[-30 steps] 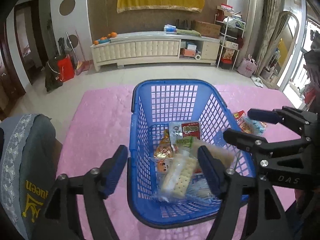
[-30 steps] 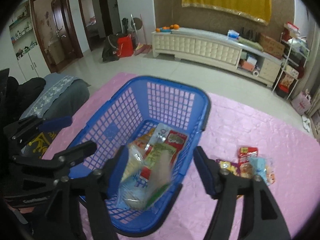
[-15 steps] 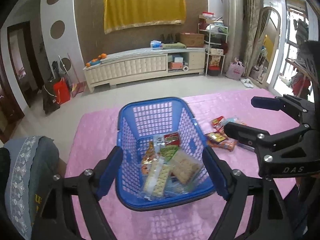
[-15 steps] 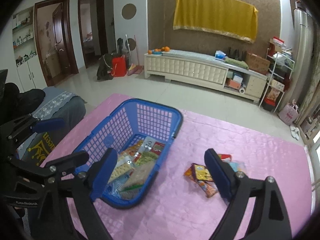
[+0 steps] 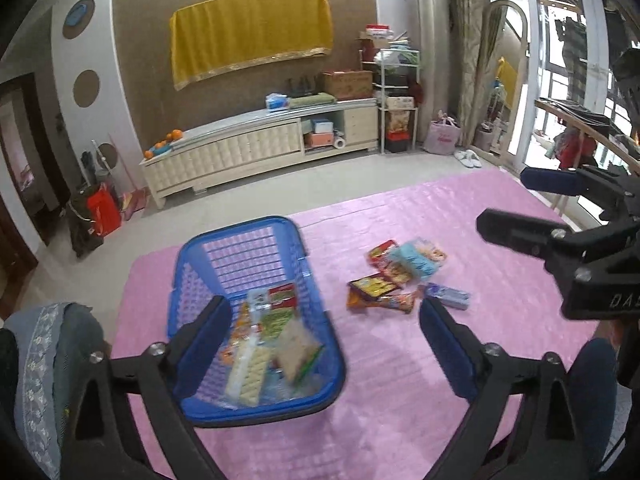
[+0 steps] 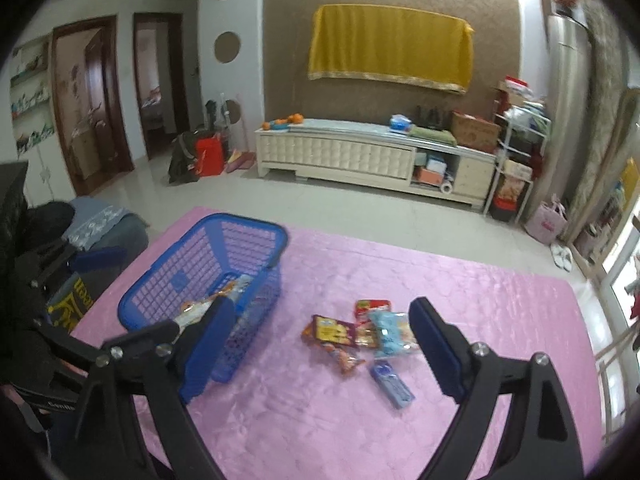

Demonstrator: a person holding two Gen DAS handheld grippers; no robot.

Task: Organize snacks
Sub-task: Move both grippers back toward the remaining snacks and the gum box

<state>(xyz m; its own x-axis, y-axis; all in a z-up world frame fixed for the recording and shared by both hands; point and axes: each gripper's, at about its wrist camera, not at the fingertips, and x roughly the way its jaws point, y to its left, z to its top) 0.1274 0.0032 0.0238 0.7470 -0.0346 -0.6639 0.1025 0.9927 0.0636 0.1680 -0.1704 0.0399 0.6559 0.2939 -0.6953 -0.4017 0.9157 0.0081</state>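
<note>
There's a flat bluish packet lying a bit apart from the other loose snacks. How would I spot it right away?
Find the pink mat, then the loose snack pile right of the blue basket. Nearest the camera lies the blue packet: long, flat, pale blue, slightly apart, unlike the red and orange wrappers.

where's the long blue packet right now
In the right wrist view the long blue packet lies on the pink mat, nearest the camera in the loose snack cluster, right of the blue basket.

Pink mat [image 6: 460,288], blue basket [image 6: 256,228], loose snack packets [image 6: 360,332]
</note>
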